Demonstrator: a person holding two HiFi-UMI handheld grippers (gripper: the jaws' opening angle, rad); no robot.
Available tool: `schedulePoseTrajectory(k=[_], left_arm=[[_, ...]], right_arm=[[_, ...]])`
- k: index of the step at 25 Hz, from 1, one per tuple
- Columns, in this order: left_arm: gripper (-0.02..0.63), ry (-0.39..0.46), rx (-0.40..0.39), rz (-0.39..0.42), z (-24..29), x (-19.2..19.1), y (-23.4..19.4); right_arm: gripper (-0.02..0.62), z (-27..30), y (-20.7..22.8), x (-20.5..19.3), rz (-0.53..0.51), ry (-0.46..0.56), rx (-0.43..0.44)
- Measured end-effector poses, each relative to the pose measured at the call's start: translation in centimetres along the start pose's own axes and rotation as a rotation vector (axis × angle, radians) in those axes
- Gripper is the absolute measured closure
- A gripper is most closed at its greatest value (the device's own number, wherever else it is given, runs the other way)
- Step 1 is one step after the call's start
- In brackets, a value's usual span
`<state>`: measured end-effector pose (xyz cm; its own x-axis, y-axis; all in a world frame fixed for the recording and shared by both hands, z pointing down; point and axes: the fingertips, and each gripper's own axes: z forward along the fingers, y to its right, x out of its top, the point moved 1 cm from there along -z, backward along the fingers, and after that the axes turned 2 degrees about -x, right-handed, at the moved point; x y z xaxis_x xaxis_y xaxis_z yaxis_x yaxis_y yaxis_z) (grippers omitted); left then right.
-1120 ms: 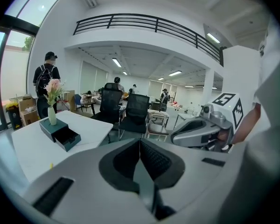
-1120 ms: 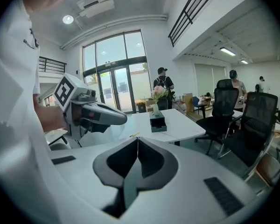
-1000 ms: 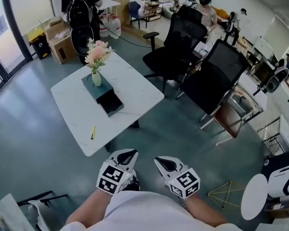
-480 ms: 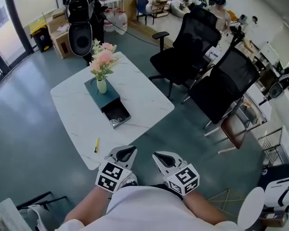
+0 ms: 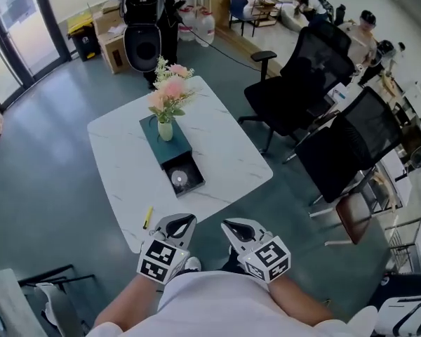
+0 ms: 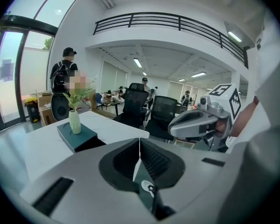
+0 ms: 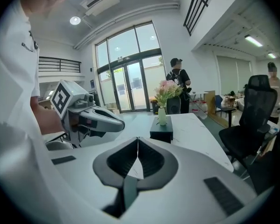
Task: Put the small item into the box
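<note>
A small yellow item lies on the white marble table, near its front left edge. A teal box stands mid-table with its drawer pulled out toward me and a round silvery thing inside. My left gripper and right gripper are held side by side close to my body, just short of the table's near corner. Both are shut and hold nothing. In the left gripper view the jaws meet in a thin line, and in the right gripper view the jaws do too.
A vase of pink flowers stands on the box. Black office chairs crowd the table's right side. A person with a backpack stands beyond the far end, near cardboard boxes. A chair frame sits at my lower left.
The table has come nearer and shifted right in the head view; the open drawer and its round content now show. Both grippers stay shut by my body.
</note>
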<state>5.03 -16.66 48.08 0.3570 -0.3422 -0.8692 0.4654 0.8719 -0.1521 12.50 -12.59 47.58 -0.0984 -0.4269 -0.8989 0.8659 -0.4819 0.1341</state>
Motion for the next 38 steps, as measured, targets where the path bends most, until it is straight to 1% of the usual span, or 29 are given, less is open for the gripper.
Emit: schedulePoseTrajectory(k=[2, 5, 8, 11, 13, 15, 18, 20, 24, 26, 29, 32, 33, 35, 36, 38], left_arm=[[0.589, 0.001, 0.047, -0.018, 1.0, 0.5, -1.3], [0.589, 0.026, 0.129, -0.055, 2.2, 2.3, -3.0], [0.589, 0.050, 0.224, -0.098, 3.0, 3.9, -4.5], [0.589, 0.045, 0.319, -0.139, 3.8, 4.4, -5.6], [0.589, 0.054, 0.397, -0.158, 3.9, 4.6, -6.4], [0.589, 0.053, 0.482, -0.188, 3.5, 4.1, -7.2], [0.590, 0.042, 0.608, -0.280, 2.1, 2.8, -8.5], [0.589, 0.014, 0.681, -0.332, 1.0, 1.4, -9.0], [0.589, -0.086, 0.786, -0.350, -0.7, -2.1, -10.5], [0.589, -0.161, 0.811, -0.359, -1.4, -4.3, -11.5], [0.589, -0.284, 0.822, -0.375, -2.7, -8.3, -12.5], [0.589, -0.359, 0.812, -0.382, -3.4, -12.1, -13.7], [0.589, -0.384, 0.802, -0.370, -3.5, -13.2, -14.1], [0.589, -0.451, 0.775, -0.319, -3.3, -15.5, -15.1], [0.589, -0.493, 0.753, -0.293, -3.1, -16.8, -15.5], [0.588, -0.578, 0.683, -0.263, -2.6, -19.5, -16.0]], right_arm=[[0.580, 1.5, 1.4, 0.4, -0.019, -0.010, 0.057], [0.580, 3.7, 4.0, 1.4, -0.063, -0.029, 0.139], [0.580, 5.5, 6.6, 2.3, -0.106, -0.055, 0.218], [0.580, 6.8, 8.4, 3.2, -0.139, -0.067, 0.301], [0.580, 7.4, 9.4, 3.5, -0.156, -0.073, 0.359], [0.580, 8.0, 9.9, 3.3, -0.164, -0.085, 0.416], [0.580, 8.4, 10.6, 3.3, -0.180, -0.096, 0.494], [0.580, 8.5, 10.9, 3.2, -0.187, -0.103, 0.539], [0.580, 9.8, 11.5, 2.3, -0.202, -0.125, 0.602], [0.580, 10.4, 11.4, 1.9, -0.214, -0.146, 0.620], [0.580, 11.0, 10.9, 1.8, -0.227, -0.168, 0.632], [0.580, 11.7, 10.3, 2.1, -0.224, -0.176, 0.616], [0.580, 11.8, 10.1, 2.2, -0.217, -0.179, 0.606], [0.580, 12.1, 9.7, 2.3, -0.204, -0.183, 0.585], [0.580, 12.3, 9.4, 2.3, -0.203, -0.185, 0.575], [0.580, 12.7, 9.0, 2.2, -0.203, -0.189, 0.554]])
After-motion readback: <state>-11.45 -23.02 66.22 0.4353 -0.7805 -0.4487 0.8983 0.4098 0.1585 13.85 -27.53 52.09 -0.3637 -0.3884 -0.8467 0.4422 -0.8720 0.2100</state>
